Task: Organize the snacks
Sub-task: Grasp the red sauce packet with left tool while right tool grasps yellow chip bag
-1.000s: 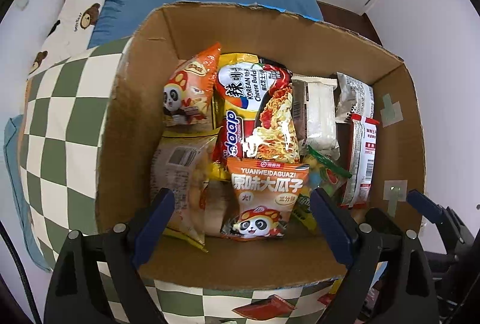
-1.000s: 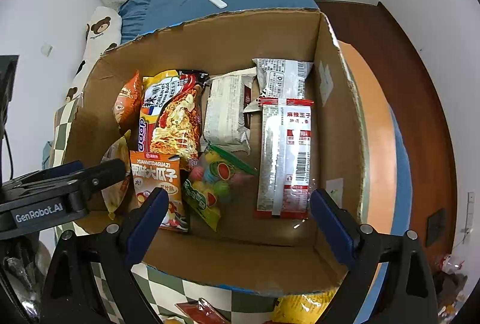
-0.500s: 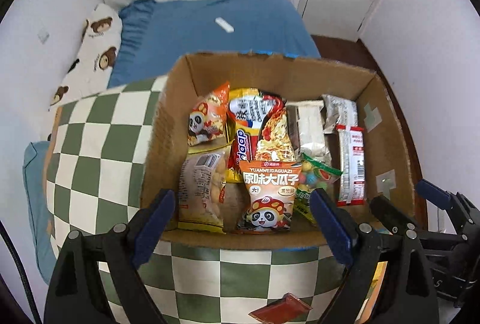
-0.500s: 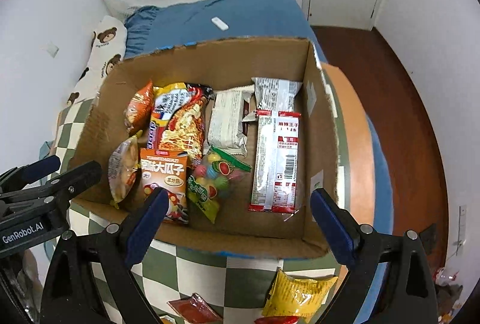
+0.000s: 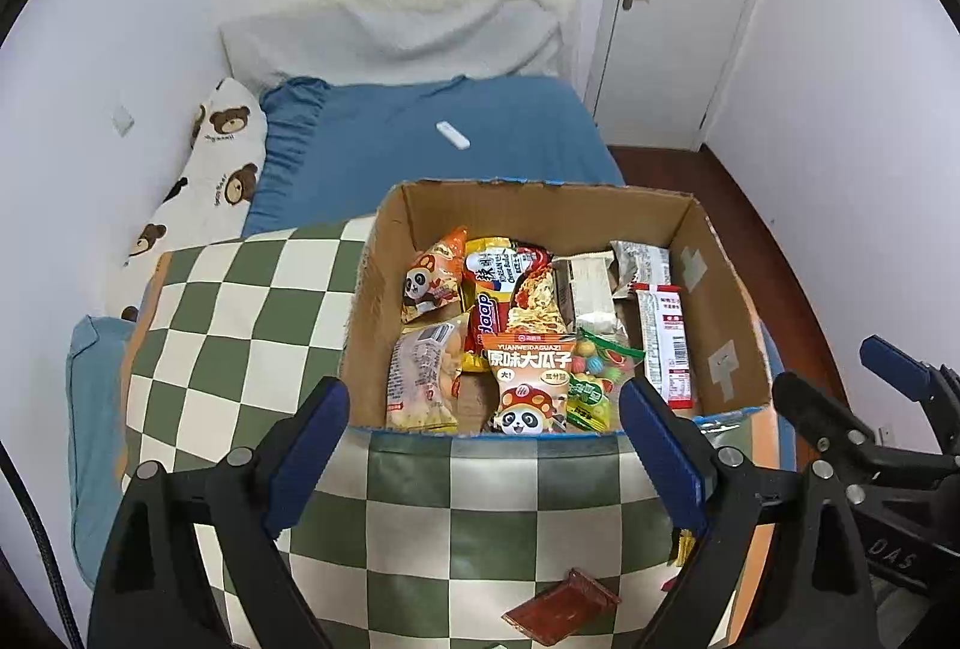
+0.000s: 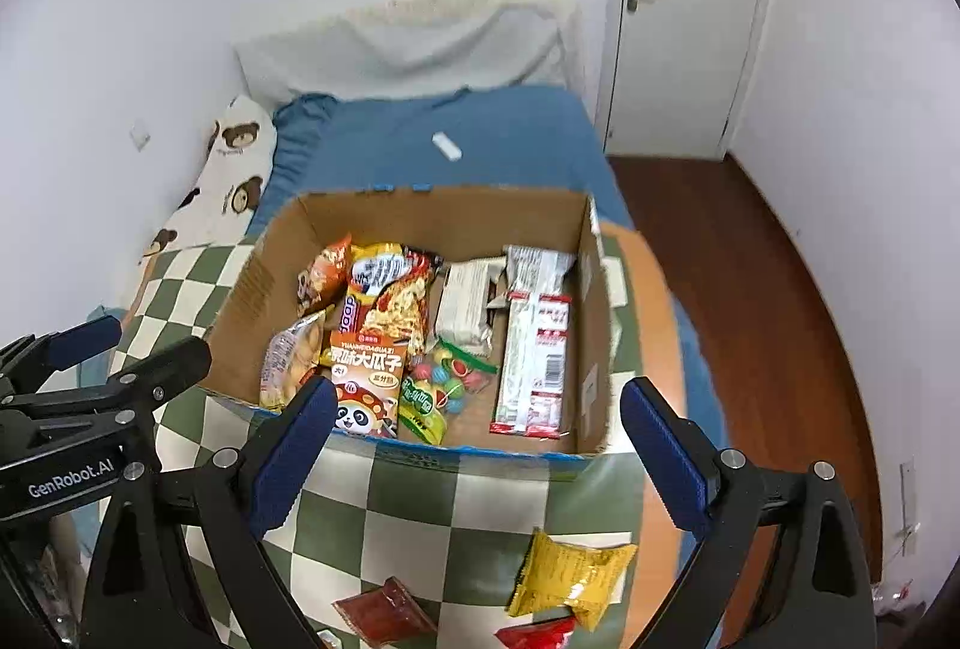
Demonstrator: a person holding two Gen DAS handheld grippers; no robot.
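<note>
The cardboard box [image 5: 729, 343] is sitting on the checked green-and-cream cloth [image 5: 240, 325], and it is looking much smaller in both wrist views than it did a second ago: you are pulling both grippers up and back, away from it. Inside, the panda seed packet [image 5: 528, 379] is leaning at the near wall, with the noodle pack [image 5: 516, 289] behind it, the orange panda bag [image 5: 432, 277] at the far left, the pale puff bag [image 5: 423, 379] in front of that, the sweets bag [image 5: 594, 367] to the right of the seed packet, and the long red-and-white strip pack [image 5: 666, 343] lying along the right side. Nothing in there is shifting between the frames; the contents are staying as they lay.

What is coming into sight as you rise is the leftover work. On the cloth in front of the box, the yellow packet [image 6: 567, 571] is lying loose, the dark red sachet [image 6: 384, 610] is just to its left, and a bright red wrapper [image 6: 540, 637] is peeking in at the bottom edge.

Your left gripper [image 5: 480, 457] is standing wide apart with nothing between its blue pads, and your right gripper [image 6: 474, 457] is spread just as wide and equally empty. By my reading, you are resetting for the next pick, and the yellow packet is sitting closest under the right one.
</note>
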